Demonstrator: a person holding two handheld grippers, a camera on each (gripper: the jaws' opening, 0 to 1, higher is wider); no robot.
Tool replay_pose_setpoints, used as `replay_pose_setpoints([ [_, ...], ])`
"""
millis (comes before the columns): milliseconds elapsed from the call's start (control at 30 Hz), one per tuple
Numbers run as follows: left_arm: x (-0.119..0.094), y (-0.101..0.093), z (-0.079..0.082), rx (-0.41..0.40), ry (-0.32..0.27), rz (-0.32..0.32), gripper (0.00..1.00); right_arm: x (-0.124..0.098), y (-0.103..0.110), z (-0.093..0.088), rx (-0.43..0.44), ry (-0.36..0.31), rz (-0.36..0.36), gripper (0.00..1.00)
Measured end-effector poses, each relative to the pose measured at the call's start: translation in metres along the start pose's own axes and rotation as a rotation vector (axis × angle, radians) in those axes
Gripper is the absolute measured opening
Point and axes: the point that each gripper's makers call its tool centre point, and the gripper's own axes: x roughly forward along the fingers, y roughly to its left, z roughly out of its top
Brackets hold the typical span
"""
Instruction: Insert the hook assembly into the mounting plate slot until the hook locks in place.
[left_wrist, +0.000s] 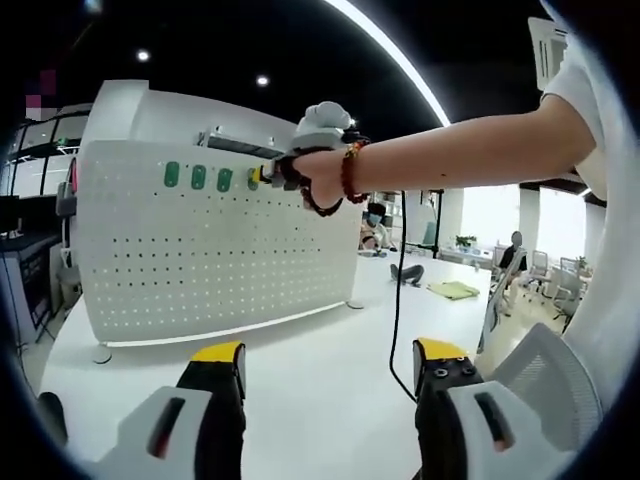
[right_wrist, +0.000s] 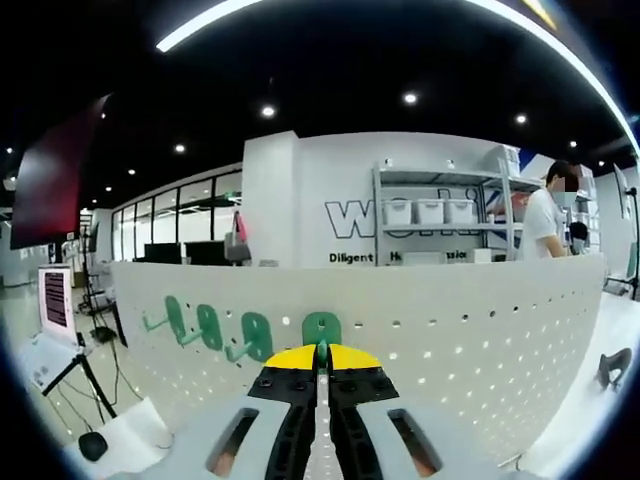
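— Yellow-tipped jaws of the left gripper (left_wrist: 330, 365) stand wide apart low over the white worktop (left_wrist: 310, 395), nothing between them. What about the other one?

— The right gripper (right_wrist: 321, 357) has its jaws pressed together on the stem of a green hook (right_wrist: 321, 328), right at the pegboard (right_wrist: 480, 340). The hook's plate lies flat on the board just past the tips, and its stem runs out along the jaws toward the camera.

— Can you see the whole stem?

— No, the jaws hide most of it, and I cannot tell how deep it sits in the slots.

— Anything beside it?

— Three more green hooks (right_wrist: 214, 328) in a row to its left, prongs sticking out from the board. From the left gripper view a hand (left_wrist: 322, 160) holds the right gripper up at that row.
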Motion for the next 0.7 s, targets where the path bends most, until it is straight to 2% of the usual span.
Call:
replay_pose_setpoints([
  [233, 0.0008, 0.0022, -0.0007, 0.001, 0.006, -0.003, 0.69, 0.0064, 0.0012, 0.0011, -0.012, 0.008, -0.006, 0.01],
  [700, -0.0004, 0.0058, 0.0009, -0.006, -0.002, 0.003, 0.69, 0.0021, 0.0061, -0.0064, -0.008, 0.024, -0.046, 0.01],
])
